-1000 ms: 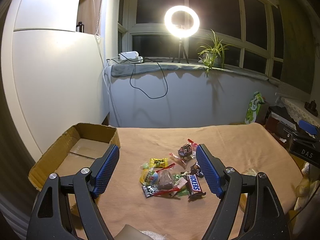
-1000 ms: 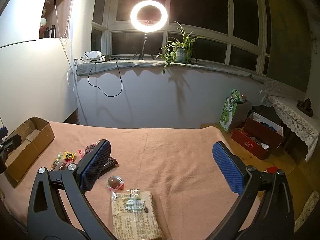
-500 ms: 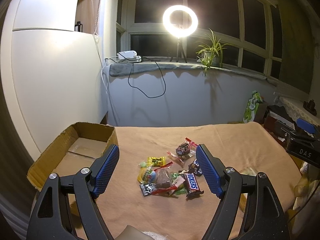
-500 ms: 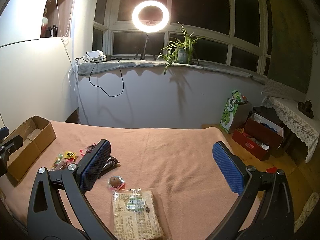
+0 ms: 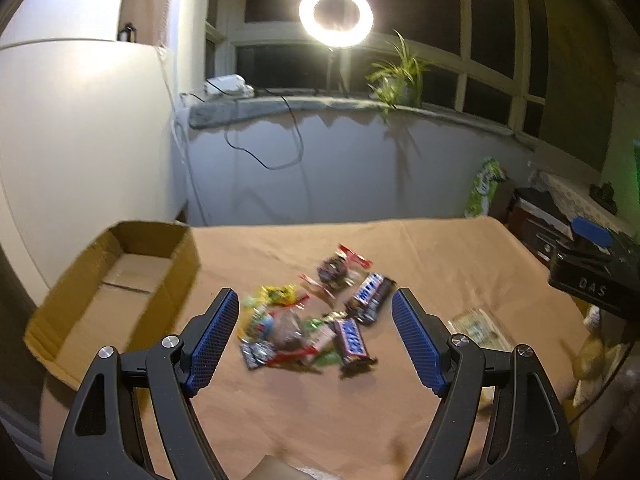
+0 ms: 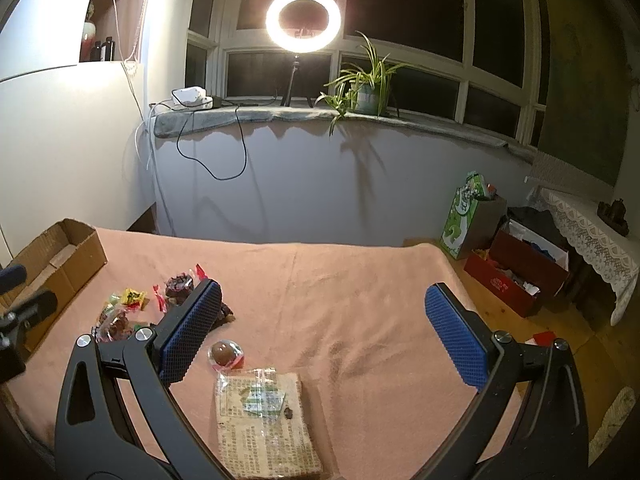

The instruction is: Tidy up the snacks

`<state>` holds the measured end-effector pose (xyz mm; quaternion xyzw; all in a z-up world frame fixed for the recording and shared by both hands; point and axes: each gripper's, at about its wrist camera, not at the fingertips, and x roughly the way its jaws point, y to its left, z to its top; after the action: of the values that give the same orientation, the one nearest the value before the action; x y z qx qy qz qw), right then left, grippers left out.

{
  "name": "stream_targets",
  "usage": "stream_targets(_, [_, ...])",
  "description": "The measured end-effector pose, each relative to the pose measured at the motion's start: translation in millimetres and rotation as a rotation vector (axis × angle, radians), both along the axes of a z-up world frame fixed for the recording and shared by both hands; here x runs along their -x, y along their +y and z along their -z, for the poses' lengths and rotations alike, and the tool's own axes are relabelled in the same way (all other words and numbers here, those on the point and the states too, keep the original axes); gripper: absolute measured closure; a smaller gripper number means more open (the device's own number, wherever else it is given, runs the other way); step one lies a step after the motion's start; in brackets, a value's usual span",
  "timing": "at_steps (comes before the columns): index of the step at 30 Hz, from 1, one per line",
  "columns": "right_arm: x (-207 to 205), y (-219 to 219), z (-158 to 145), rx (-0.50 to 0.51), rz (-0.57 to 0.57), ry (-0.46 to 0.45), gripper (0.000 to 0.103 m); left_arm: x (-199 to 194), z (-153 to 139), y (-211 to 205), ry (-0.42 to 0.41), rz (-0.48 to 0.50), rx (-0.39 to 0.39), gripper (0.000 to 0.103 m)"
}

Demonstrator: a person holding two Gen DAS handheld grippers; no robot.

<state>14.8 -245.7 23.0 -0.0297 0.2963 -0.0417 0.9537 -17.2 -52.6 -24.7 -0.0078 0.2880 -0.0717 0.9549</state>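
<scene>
Both grippers stand with jaws spread wide and nothing between the pads. Ahead of the left gripper (image 5: pixel 314 336), framed by its two blue pads, lies the heap of wrapped snacks (image 5: pixel 316 316) on the tan cloth (image 5: pixel 440 264): two Snickers bars (image 5: pixel 350 340), a yellow sweet (image 5: pixel 276 294), a dark sweet in a red-ended wrapper (image 5: pixel 334 270). I judge the wide opening is readiness to straddle one piece. Outside the left jaw sits the cardboard box (image 5: pixel 116 280), open-topped and apparently empty, likely the destination; its near wall is close to that jaw, so a swing leftward must clear the rim.

Between the right gripper's (image 6: pixel 320 336) jaws, nearer its left pad, lie a round brown sweet in clear wrap (image 6: pixel 225 354) and a flat printed packet (image 6: pixel 262 420). Beyond its right jaw the cloth runs bare to the table edge.
</scene>
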Motion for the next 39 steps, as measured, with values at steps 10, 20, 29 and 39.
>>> stream_targets(10, [-7.2,-14.0,26.9,-0.040,-0.067,0.142,0.000,-7.6,31.3,-31.0,0.183,0.170,0.082,0.024])
stream_targets(20, [-23.3,-47.7,87.8,-0.342,-0.222,0.467,0.000,-15.1,59.0,-67.2,0.375,0.320,0.205,0.026])
stream_targets(29, [-30.7,-45.5,111.6,-0.506,-0.301,0.638,0.007,-24.8,87.2,-83.1,0.536,0.389,0.327,0.035])
stream_targets(39, [-35.0,-35.2,124.1,-0.568,-0.332,0.718,0.024,-28.3,85.1,-100.4,0.540,0.450,0.328,0.053])
